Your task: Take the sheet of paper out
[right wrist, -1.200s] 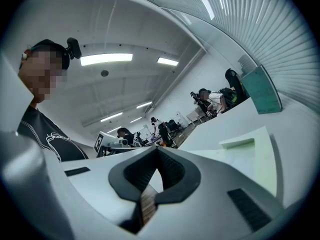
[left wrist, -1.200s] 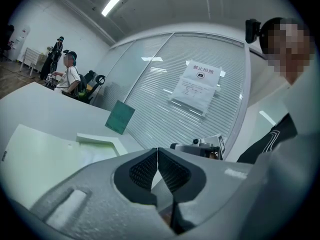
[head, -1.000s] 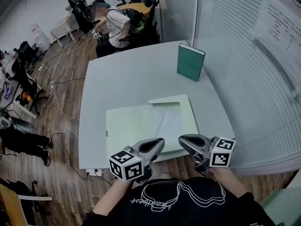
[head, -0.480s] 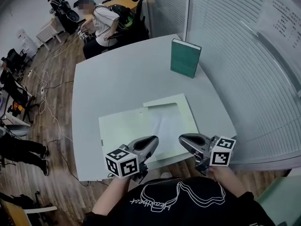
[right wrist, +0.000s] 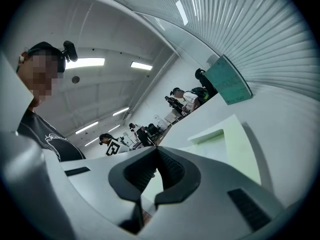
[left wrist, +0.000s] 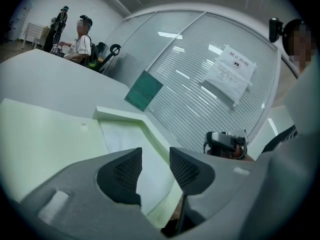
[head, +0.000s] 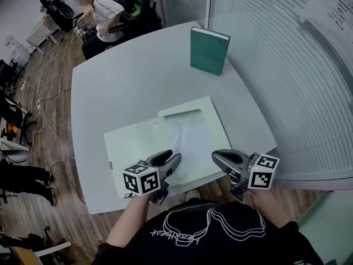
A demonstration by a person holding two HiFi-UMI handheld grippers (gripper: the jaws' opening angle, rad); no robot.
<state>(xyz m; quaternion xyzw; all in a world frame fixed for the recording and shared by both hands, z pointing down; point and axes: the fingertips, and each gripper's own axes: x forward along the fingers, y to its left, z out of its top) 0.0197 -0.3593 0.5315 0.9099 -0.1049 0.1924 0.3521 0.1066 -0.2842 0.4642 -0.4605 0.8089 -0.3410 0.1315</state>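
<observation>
Both grippers have dropped closer to the table [head: 127, 81] since 1 second ago, and the head view has swung so the table now sits higher and further left in it. The left gripper [head: 175, 159] [left wrist: 156, 154] has just been opening its jaws: they now stand spread with nothing pinched, only the folder [head: 132, 148] [left wrist: 45, 134] showing through the gap. It hovers over the folder's near edge. The right gripper [head: 215, 154] [right wrist: 156, 151], at 3 o'clock from the left one, has its jaws pressed together at the tips with nothing between them, just off the folder's near right corner.

The sheet of paper [head: 190, 139] [left wrist: 122, 136] lies flat in the right half of the open pale green folder, at 1 o'clock from the left gripper, with green border showing along its 12 and 3 o'clock sides. The folder's other flap lies open at 9 o'clock from the sheet.

A green book [head: 209, 49] stands upright at 12 o'clock from the sheet, well apart from it. A person [head: 105, 10] sits beyond the table at 11 o'clock
</observation>
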